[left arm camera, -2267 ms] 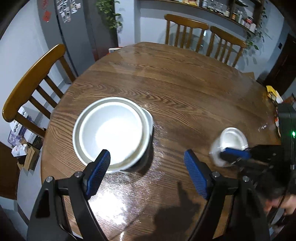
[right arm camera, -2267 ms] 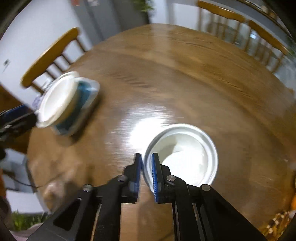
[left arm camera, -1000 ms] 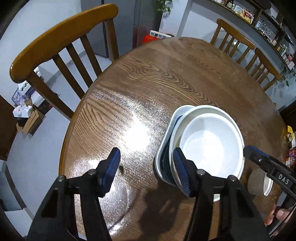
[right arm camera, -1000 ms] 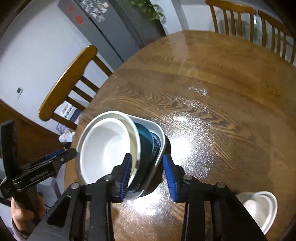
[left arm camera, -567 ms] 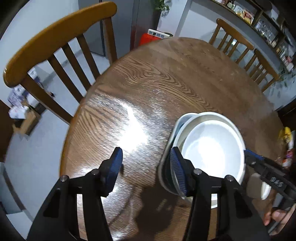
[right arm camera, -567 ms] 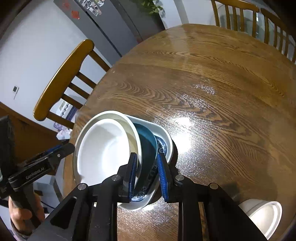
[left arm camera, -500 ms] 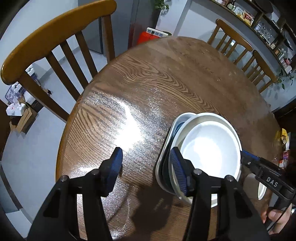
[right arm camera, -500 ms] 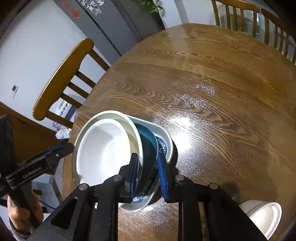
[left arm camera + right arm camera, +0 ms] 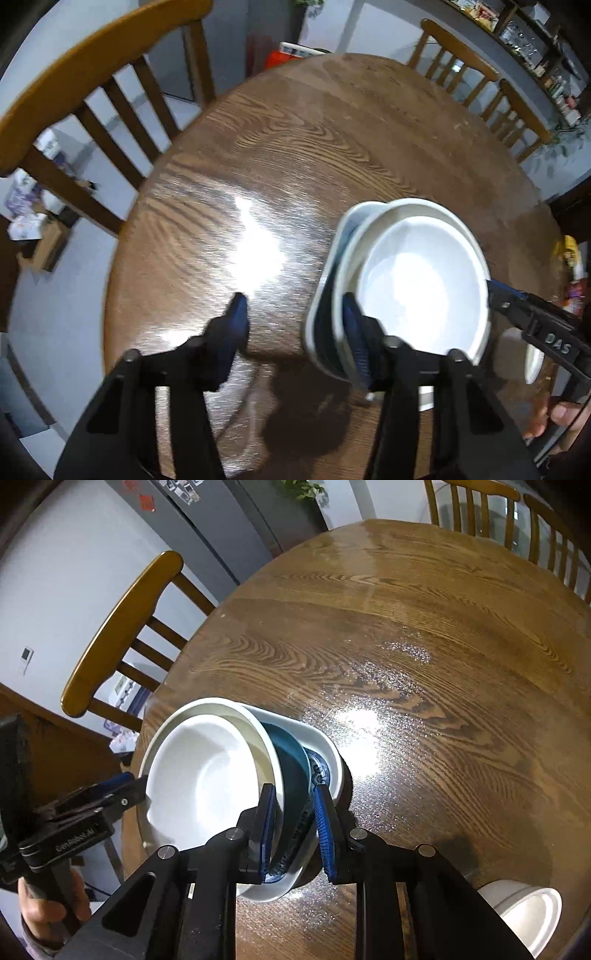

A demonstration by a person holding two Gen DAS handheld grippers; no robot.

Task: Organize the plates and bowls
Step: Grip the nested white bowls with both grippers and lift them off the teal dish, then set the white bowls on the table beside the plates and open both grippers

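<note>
A stack of dishes sits near the table's edge: a large white bowl on top, a dark teal dish under it, and a white squarish dish at the bottom. The stack also shows in the left wrist view. My right gripper straddles the teal dish and the rim of the stack, jaws narrowly apart. My left gripper is open, its right finger at the stack's left rim, its left finger over bare table. A small white bowl sits at the near right.
The round wooden table stretches beyond the stack. Wooden chairs stand at the left and far side. A fridge is behind. Packets lie at the table's right edge.
My right gripper moved from the small bowl to the stack and narrowed around the teal dish and rim. My left gripper swung to the stack's left side and closed in.
</note>
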